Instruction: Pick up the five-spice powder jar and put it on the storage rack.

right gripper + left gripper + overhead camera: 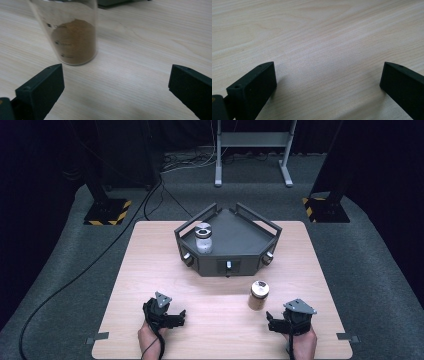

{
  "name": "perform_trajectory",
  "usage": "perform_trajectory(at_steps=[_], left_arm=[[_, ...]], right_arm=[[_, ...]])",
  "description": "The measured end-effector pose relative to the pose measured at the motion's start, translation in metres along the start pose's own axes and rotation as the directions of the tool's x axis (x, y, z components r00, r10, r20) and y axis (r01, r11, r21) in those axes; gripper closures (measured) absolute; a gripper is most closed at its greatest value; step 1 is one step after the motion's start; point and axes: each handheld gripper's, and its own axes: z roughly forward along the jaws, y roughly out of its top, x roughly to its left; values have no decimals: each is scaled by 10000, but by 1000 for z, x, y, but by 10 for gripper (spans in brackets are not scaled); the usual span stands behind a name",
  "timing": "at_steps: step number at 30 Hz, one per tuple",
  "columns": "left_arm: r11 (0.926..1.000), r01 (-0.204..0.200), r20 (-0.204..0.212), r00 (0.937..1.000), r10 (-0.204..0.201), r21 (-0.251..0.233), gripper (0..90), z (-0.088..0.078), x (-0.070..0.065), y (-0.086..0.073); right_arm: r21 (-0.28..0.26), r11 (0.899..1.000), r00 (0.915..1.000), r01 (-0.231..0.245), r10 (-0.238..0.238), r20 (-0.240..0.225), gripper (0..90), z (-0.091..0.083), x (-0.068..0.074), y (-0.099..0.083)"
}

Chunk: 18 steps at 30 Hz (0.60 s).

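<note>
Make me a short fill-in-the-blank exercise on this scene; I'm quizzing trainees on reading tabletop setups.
1. The jar of brown powder stands on the bare ____ table.
2. The jar of white powder stands on the dark ____.
3. The jaws of the right gripper stand ____, with nothing between them.
4. The gripper nearest the jar of brown powder is the ____ one, not the left gripper.

Missing words: wooden; tray; open; right
</note>
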Motion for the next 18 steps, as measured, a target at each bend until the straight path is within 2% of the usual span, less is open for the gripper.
perform_trajectory(at_steps=[8, 15, 18], left_arm=[[10000, 1, -1, 10000, -1, 0, 5, 0, 0, 0], [10000, 0, 0, 10000, 0, -2, 5, 0, 0, 0], [10000, 1, 0, 10000, -1, -2, 5, 0, 0, 0]], right_arm=[[-147, 9999, 9997, 43, -47, -228, 0, 8, 8, 5], [-53, 10000, 9982, 38, -41, -606, 0, 29, 11, 14], [-234, 9997, 9976, -27, 11, -699, 0, 36, 12, 16]])
